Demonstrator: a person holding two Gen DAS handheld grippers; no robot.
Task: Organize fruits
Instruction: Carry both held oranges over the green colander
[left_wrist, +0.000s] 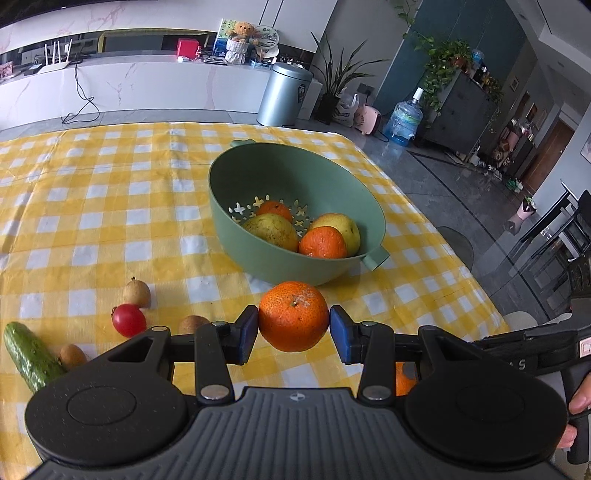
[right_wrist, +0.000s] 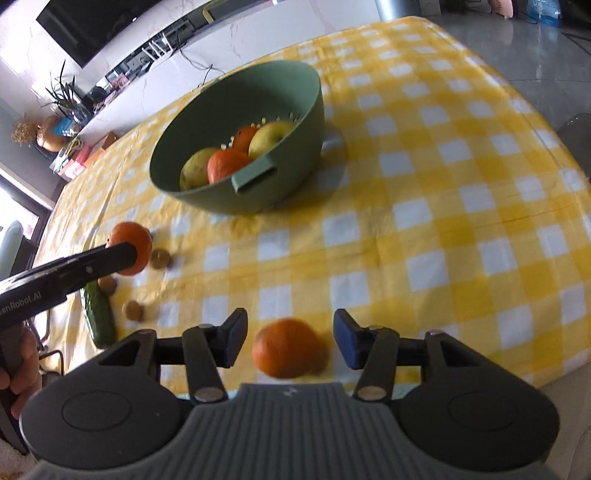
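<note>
In the left wrist view my left gripper (left_wrist: 293, 326) is shut on an orange (left_wrist: 293, 314), both blue pads pressing its sides, just above the yellow checked tablecloth (left_wrist: 110, 206). Right behind it stands the green colander bowl (left_wrist: 255, 254), holding two oranges and two yellow-green pears or apples. In the right wrist view my right gripper (right_wrist: 290, 334) stands open over a second orange (right_wrist: 288, 352), which lies on the cloth between the pads with a gap on each side. The left gripper's finger and its orange (right_wrist: 133, 240) show at the left there, near the bowl (right_wrist: 221, 199).
A cucumber (left_wrist: 26, 354), a red cherry tomato (left_wrist: 128, 319) and several small brown fruits (left_wrist: 136, 292) lie on the cloth left of the held orange. The table's edge runs along the right, with floor and chairs beyond. A person's fingers (left_wrist: 580, 398) grip the right handle.
</note>
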